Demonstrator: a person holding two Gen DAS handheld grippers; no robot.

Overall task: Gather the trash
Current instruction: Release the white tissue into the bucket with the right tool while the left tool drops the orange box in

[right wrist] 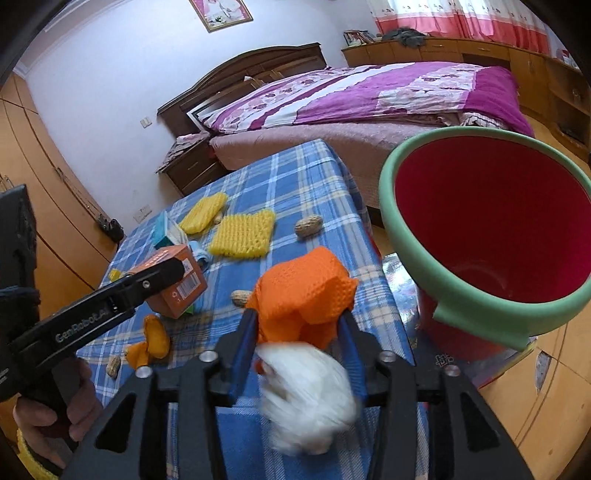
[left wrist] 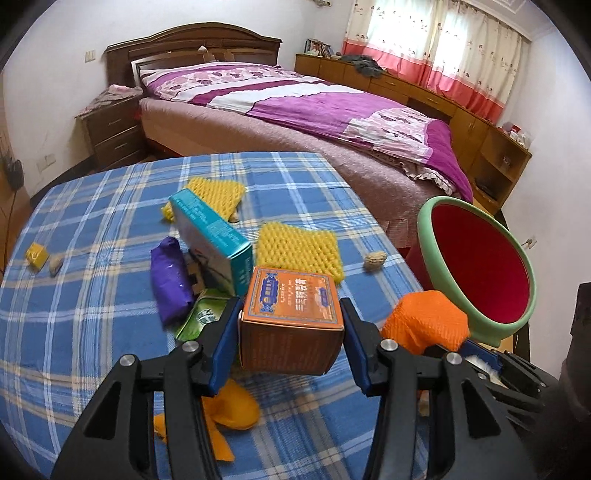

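Left claw (left wrist: 291, 325) clamps orange cardboard box (left wrist: 291, 317); right claw (right wrist: 297, 332) pinches orange foam mesh sleeve (right wrist: 303, 291), both raised off worktop (left wrist: 74, 332) beside red green-rimmed bin (right wrist: 491, 236), likely for dropping.

My left gripper (left wrist: 291, 334) and right gripper (right wrist: 297, 332): black plastic frames, silver screw heads, blue finger pads (left wrist: 225, 347). White "GenRobot" lettering at left of frame. Bare-skinned hand (right wrist: 55, 413).

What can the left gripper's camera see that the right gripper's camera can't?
Only the left view shows the purple wrapped packet and green tin. Only the right view shows the framed wall picture and blurry white wad. Both show the orange cardboard box in the left gripper, the orange foam net in the right gripper, and the green-rimmed red bin.
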